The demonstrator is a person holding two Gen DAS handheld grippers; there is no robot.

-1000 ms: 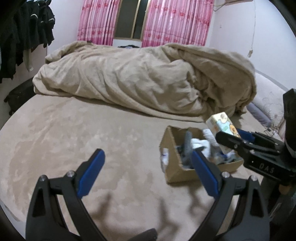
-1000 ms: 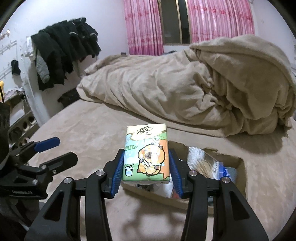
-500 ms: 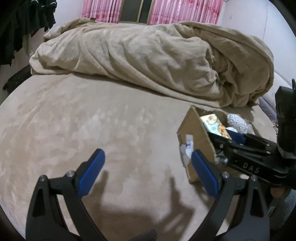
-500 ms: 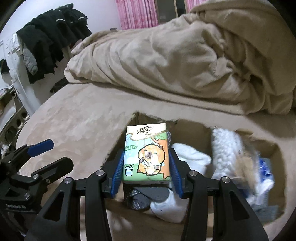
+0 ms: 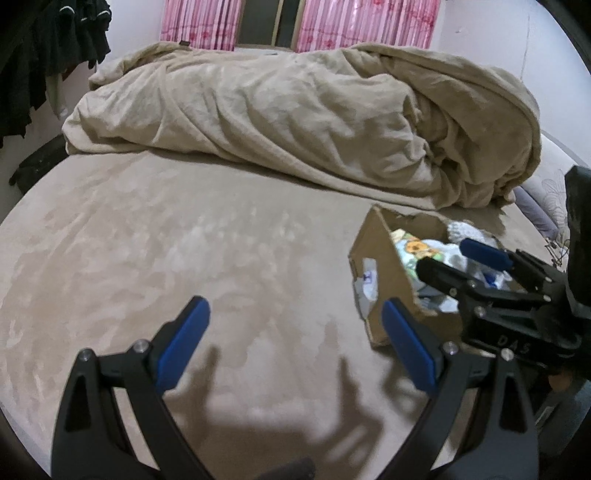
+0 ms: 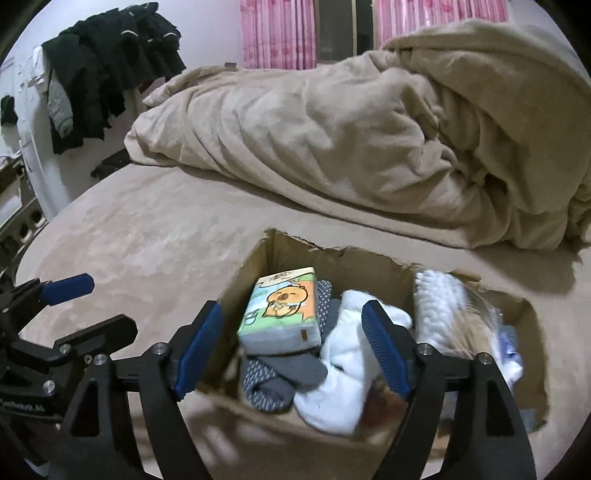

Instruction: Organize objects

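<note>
A tissue pack [image 6: 282, 308] with a cartoon animal lies in the open cardboard box [image 6: 255, 258], on top of grey and white socks [image 6: 347, 343]. My right gripper [image 6: 291, 347] is open just above the box, its jaws apart on either side of the pack and not touching it. In the left wrist view the box [image 5: 380, 258] sits on the bed at the right, with the pack [image 5: 413, 248] inside and my right gripper [image 5: 454, 260] over it. My left gripper [image 5: 295, 339] is open and empty above the bedsheet, left of the box.
A crumpled beige duvet [image 5: 314, 122] lies across the far side of the bed. Dark clothes [image 6: 107, 85] hang at the left wall. Pink curtains [image 5: 295, 22] cover the window behind. A bag of cotton swabs [image 6: 443, 306] sits in the box's right part.
My right gripper lowered the tissue pack into the box and opened, leaving it on the socks. My left gripper stayed open and drifted slightly.
</note>
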